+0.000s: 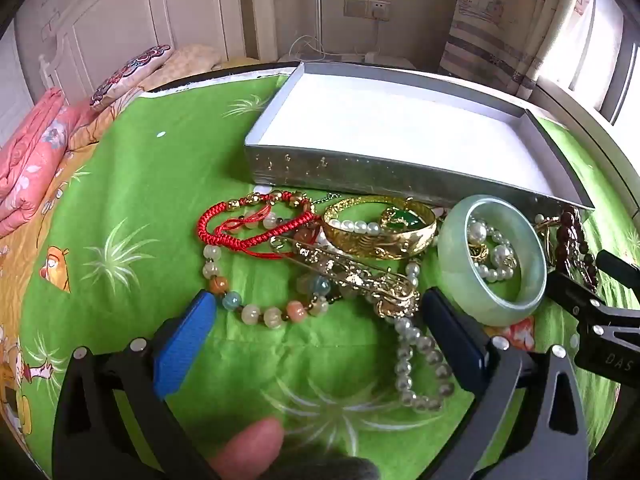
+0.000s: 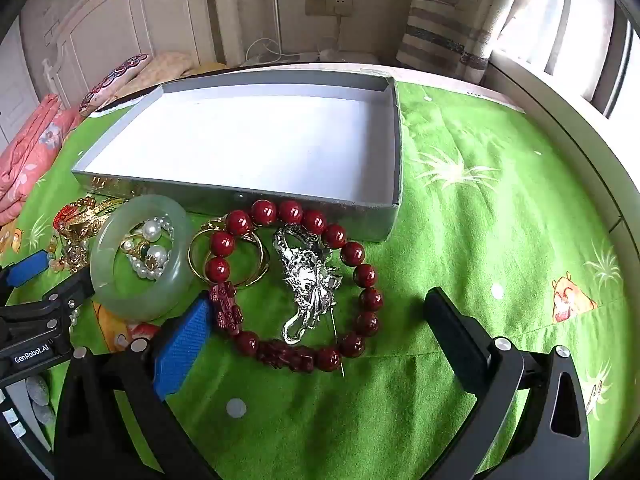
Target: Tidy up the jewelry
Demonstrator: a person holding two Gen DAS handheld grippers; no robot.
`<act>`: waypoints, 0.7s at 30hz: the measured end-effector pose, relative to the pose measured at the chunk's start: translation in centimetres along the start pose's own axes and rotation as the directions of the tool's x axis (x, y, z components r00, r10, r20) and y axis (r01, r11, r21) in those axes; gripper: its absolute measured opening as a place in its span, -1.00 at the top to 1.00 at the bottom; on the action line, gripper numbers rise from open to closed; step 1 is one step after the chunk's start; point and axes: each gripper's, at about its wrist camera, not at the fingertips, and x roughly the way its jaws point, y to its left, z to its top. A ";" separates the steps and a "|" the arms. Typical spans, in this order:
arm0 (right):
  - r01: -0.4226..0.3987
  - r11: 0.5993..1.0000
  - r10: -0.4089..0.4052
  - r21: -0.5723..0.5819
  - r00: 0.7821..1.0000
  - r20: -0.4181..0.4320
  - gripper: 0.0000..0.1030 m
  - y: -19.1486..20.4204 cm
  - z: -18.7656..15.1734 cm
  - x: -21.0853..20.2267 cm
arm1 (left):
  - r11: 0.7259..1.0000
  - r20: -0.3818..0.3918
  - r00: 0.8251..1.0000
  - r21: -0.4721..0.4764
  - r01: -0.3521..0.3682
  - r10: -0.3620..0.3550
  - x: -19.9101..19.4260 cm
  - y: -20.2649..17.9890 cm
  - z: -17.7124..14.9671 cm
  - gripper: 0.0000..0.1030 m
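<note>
A pile of jewelry lies on a green cloth in front of an empty silver box (image 1: pixel 328 168) (image 2: pixel 240 196) with a white floor. My left gripper (image 1: pixel 320 304) stands open over a gold brooch (image 1: pixel 352 272), a pastel bead bracelet (image 1: pixel 256 312) and a pearl strand (image 1: pixel 420 356); a red cord bracelet (image 1: pixel 240 228), a gold bangle (image 1: pixel 380 236) and a jade bangle (image 1: pixel 492 260) (image 2: pixel 140 256) lie beyond. My right gripper (image 2: pixel 320 304) stands open over a dark red bead bracelet (image 2: pixel 296 280) ringing a silver brooch (image 2: pixel 308 276). Neither gripper holds anything.
A gold ring-shaped bangle (image 2: pixel 228 256) lies beside the jade bangle. Folded pink bedding (image 1: pixel 32 160) sits at the left. A white headboard, a wall socket and a curtain stand behind. The green cloth (image 2: pixel 500 200) right of the box is bare. A fingertip (image 1: pixel 248 448) shows at the bottom.
</note>
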 end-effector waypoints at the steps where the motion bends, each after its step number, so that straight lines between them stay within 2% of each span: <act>1: 0.000 1.000 0.000 0.000 1.000 0.000 -0.91 0.0 0.0 0.0 | 1.000 0.000 1.000 0.000 0.000 0.000 0.0 0.0 0.0 -0.96; 21: 0.001 1.000 -0.001 0.001 1.000 -0.001 -0.91 -0.1 0.0 0.2 | 1.000 0.000 1.000 0.000 0.000 0.000 0.0 0.0 0.0 -0.96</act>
